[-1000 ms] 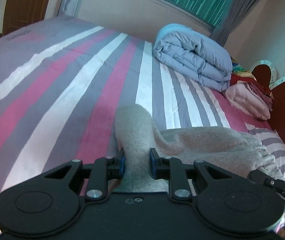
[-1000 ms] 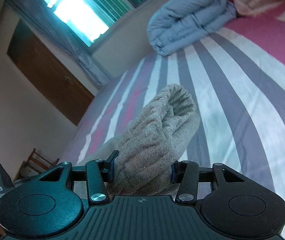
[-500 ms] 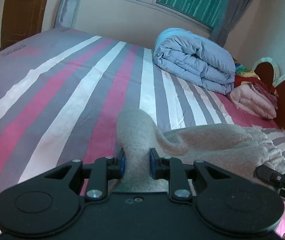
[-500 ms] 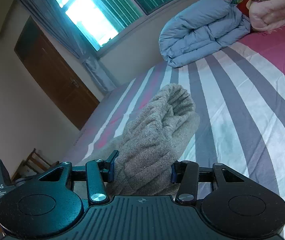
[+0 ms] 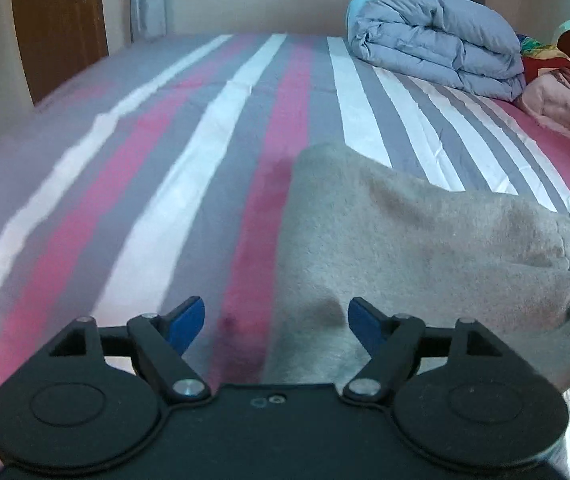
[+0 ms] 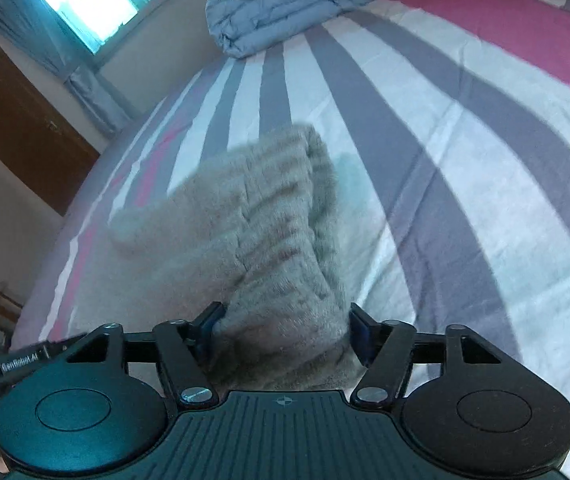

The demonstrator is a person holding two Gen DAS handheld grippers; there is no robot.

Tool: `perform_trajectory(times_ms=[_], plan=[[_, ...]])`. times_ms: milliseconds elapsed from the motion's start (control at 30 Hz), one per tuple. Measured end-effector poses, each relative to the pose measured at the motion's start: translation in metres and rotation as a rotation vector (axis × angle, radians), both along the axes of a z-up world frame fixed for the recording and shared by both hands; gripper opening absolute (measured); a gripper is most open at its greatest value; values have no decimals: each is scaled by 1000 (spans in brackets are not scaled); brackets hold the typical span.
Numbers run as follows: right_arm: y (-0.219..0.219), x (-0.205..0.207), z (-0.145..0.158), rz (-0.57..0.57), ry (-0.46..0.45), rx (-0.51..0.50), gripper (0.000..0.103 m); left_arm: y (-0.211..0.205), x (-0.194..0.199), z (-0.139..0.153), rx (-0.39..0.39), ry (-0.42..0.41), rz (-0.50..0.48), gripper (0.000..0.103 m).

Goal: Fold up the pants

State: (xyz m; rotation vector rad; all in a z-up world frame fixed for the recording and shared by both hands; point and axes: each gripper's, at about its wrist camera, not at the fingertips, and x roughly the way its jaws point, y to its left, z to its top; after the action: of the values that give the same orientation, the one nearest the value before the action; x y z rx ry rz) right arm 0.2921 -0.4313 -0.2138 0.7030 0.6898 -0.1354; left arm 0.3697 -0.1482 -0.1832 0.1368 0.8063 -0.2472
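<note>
This is a bedroom in a home. A wide bed with a pink, grey and white striped sheet fills the view. A folded blue duvet lies at its far edge, near the wall. A curtained window and a brown wooden door stand behind.

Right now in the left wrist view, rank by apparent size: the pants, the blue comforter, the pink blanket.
1. pants, largest, though nearest the camera.
2. blue comforter.
3. pink blanket, smallest, but cut off by the frame edge.
</note>
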Motion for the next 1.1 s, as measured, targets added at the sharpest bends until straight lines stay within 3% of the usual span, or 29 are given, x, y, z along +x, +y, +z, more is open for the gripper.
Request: perform_trajectory(times_ms=[100, 233, 400, 567, 700, 767, 900, 1000, 1067, 1100], plan=[[-3, -10, 26, -36, -71, -36, 65, 0, -9, 10, -2, -3, 6, 75], [10, -9, 60, 0, -174, -20, 65, -4, -21, 18, 8, -12, -12, 76], [26, -4, 64, 17, -197, -6, 76, -11, -34, 20, 26, -31, -31, 80], [28, -13, 56, -13, -192, 11, 76, -16, -43, 15, 34, -17, -47, 80], [32, -31, 77, -48, -297, -65, 76, -23, -45, 16, 12, -38, -91, 81], [33, -22, 92, -8, -338, -84, 76, -27, -41, 16, -1, -38, -93, 82], [35, 6, 86, 56, -285, -47, 76, -34, -32, -14, 37, 57, -115, 79], [35, 13, 37, 76, -121, -33, 76, -28, -39, -34, 47, 62, -131, 83], [29, 7, 0, 56, -28, -55, 68, -26, -41, -35, 39, 67, -143, 83], [25, 1, -7, 48, -29, -62, 53, -26, -41, -35, 40, 66, -144, 83]])
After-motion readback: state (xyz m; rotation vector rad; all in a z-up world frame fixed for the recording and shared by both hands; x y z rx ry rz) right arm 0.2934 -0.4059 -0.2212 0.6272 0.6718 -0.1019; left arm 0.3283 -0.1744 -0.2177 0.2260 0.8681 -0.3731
